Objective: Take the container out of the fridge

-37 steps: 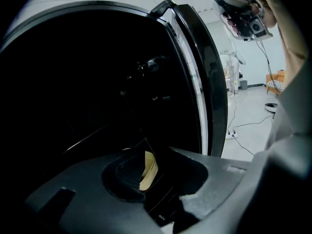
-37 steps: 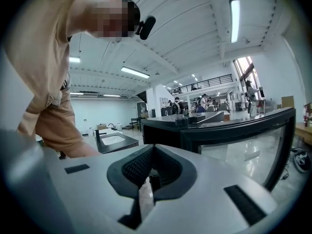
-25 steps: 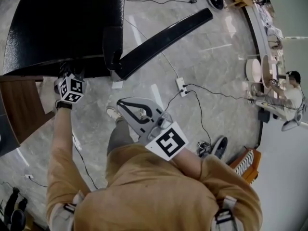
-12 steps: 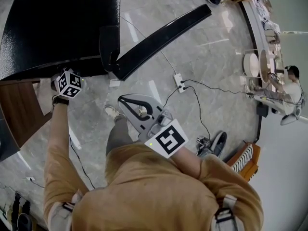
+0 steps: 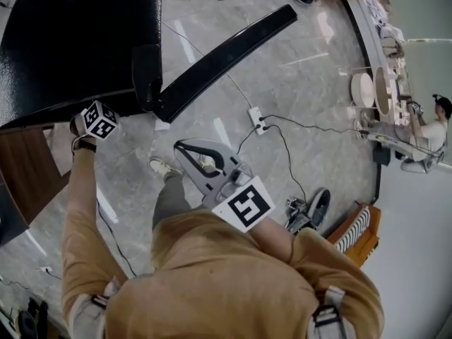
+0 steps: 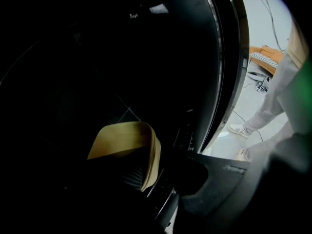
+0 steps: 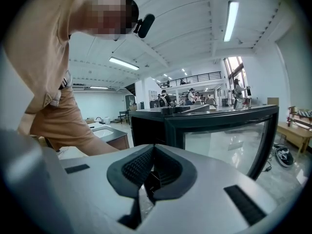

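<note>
The black fridge stands at the upper left with its door swung open. My left gripper reaches in at the fridge's front edge, with only its marker cube showing. In the left gripper view a tan container sits in the dark interior. The left gripper is open there, its jaws either side of the container's right wall; contact cannot be made out. My right gripper hangs in front of the person's body, shut and empty. In its own view the right gripper points toward the fridge.
A wooden cabinet adjoins the fridge at the left. A power strip and cables lie on the marble floor. The person's shoe is below the door. A counter with bowls and another person are at the far right.
The left arm has pushed up and left, further into the fridge opening. The right gripper has stayed in place, shut.
</note>
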{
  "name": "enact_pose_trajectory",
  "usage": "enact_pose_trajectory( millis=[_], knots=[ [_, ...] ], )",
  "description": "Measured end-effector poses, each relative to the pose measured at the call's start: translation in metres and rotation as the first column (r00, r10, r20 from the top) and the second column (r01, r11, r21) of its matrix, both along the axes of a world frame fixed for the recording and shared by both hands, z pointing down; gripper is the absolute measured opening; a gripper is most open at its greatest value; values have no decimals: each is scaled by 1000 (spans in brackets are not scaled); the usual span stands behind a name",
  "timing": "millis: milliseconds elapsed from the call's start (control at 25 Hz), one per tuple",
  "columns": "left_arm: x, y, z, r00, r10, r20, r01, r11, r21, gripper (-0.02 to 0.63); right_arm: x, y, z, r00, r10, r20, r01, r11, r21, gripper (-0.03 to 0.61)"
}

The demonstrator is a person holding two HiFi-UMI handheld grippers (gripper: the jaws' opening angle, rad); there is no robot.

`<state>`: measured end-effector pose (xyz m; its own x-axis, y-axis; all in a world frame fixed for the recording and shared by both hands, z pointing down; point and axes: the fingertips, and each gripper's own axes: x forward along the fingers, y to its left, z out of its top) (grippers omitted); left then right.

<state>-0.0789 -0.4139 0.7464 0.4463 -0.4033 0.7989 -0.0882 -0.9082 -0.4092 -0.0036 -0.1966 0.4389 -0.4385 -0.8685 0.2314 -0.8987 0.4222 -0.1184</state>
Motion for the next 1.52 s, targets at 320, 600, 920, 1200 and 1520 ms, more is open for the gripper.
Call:
enact_pose_trajectory(
  millis=[320, 600, 920, 1200, 1520],
  knots=[
    [-4, 6, 5, 998, -31, 51, 31, 1000, 7, 36, 8, 13, -3, 1000, 10, 4, -10, 1000, 15, 3],
    [-14, 20, -9, 993, -116, -18, 117, 993, 13, 29, 16, 25, -3, 1000, -20, 16, 20, 1000, 24, 3],
    [-16, 46, -40, 981, -154, -120, 153, 988, -18, 28, 17, 31, -15, 997, -65, 37, 62, 996, 70, 3],
    [-15, 72, -60, 959, -202, -199, 195, 979, -57, 28, 14, 41, -25, 994, -107, 37, 104, 991, 87, 3],
    [-26, 107, -87, 900, -316, -301, 294, 948, -118, 28, 4, 57, -38, 986, -163, 37, 158, 980, 121, 3]
  ],
)
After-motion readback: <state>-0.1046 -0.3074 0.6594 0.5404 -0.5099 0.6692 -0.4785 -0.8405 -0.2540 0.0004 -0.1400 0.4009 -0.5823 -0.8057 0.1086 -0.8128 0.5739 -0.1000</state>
